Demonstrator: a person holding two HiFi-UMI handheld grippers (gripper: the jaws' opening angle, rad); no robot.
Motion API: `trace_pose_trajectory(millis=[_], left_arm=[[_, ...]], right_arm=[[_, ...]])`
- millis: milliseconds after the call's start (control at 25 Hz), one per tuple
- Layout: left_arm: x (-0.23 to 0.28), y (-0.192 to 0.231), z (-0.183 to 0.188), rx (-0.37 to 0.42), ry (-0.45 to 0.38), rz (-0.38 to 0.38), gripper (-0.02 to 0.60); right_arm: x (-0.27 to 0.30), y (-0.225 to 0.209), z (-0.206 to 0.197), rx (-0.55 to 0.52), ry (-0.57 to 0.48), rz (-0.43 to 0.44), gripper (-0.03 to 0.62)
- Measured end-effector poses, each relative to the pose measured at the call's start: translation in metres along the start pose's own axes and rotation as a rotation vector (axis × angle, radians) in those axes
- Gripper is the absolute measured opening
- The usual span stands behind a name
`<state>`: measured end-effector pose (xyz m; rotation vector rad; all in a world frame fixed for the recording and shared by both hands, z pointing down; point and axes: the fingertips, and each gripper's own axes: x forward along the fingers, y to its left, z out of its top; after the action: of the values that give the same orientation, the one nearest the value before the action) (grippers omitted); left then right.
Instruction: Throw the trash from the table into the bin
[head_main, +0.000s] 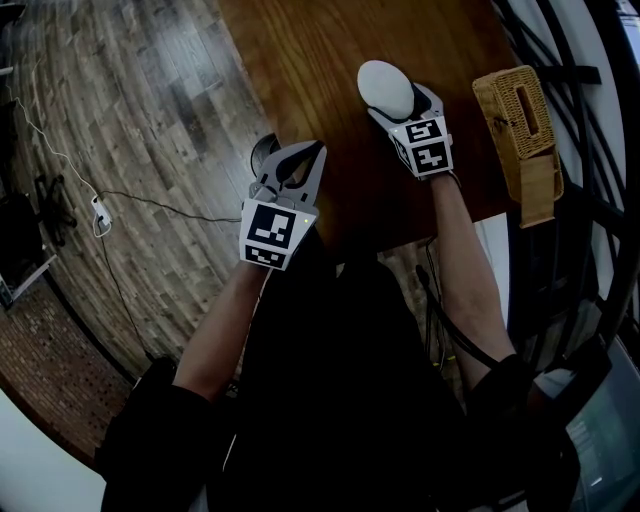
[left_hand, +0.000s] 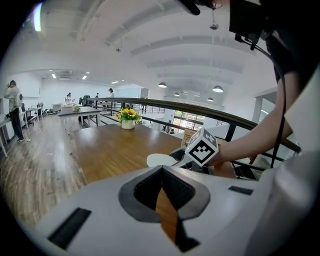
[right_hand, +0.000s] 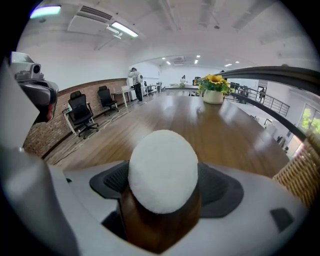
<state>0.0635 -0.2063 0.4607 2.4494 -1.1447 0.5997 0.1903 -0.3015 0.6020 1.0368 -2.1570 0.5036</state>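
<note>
Nearest the camera, two bare forearms (head_main: 470, 270) reached out of dark sleeves, each hand carrying a gripper. The left gripper (head_main: 318, 150) sat over the near left edge of the wooden table (head_main: 330, 50). Its jaws were pressed together at the tips with nothing between them, only tabletop showing through the gap lower down. A dark round thing (head_main: 262, 150) lay half hidden behind it, over the floor side of the table edge; what it was could not be told.

The right gripper (head_main: 400, 102) was further in over the table, clenched on a white round pad (right_hand: 162, 170) that filled the space between its jaws and blocked much of that gripper's view of the wood ahead. Whether the pad touched the tabletop could not be told.

Just to the right of that gripper, at the table's right edge, stood a woven wicker box (head_main: 515, 110) with a slot in its top. Along that same side ran a dark railing (left_hand: 200, 110). Left of the table a thin cable (head_main: 150, 203) trailed over the plank floor (head_main: 120, 90).

At the table's far end stood a white pot of sunflowers (right_hand: 213, 92). Beyond it were more desks, black office chairs (right_hand: 80, 112) against a brick wall, and a few people standing, one person (left_hand: 14, 107) far off on the left.
</note>
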Motion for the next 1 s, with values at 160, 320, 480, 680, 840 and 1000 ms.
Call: trace_pose_trajectory(millis=[160,320,480,680,840,1000], left_arm=[[-0.006,-0.002,0.000,0.005,-0.005,0.009,0.011],[-0.010,-0.008,0.003,0.010,-0.016,0.016,0.011],[-0.017,-0.016,0.008,0.017,-0.034,0.021,0.011],[-0.027,-0.030,0.020,0.024,-0.066,0.023,0.011],[-0.033,-0.050,0.029,0.039,-0.090,0.019,0.011],[-0.037,-0.073,0.037,0.063,-0.111,0.013,0.011]], right_arm=[[-0.009,0.006,0.006,0.009,-0.029,0.012,0.434],[-0.023,0.008,0.010,0.030,-0.059,0.017,0.433],[-0.046,0.017,0.014,0.033,-0.095,0.018,0.433],[-0.079,0.025,0.018,0.028,-0.134,0.008,0.433],[-0.109,0.028,0.017,0.019,-0.159,-0.003,0.433],[-0.140,0.033,0.012,0.015,-0.193,-0.012,0.433]])
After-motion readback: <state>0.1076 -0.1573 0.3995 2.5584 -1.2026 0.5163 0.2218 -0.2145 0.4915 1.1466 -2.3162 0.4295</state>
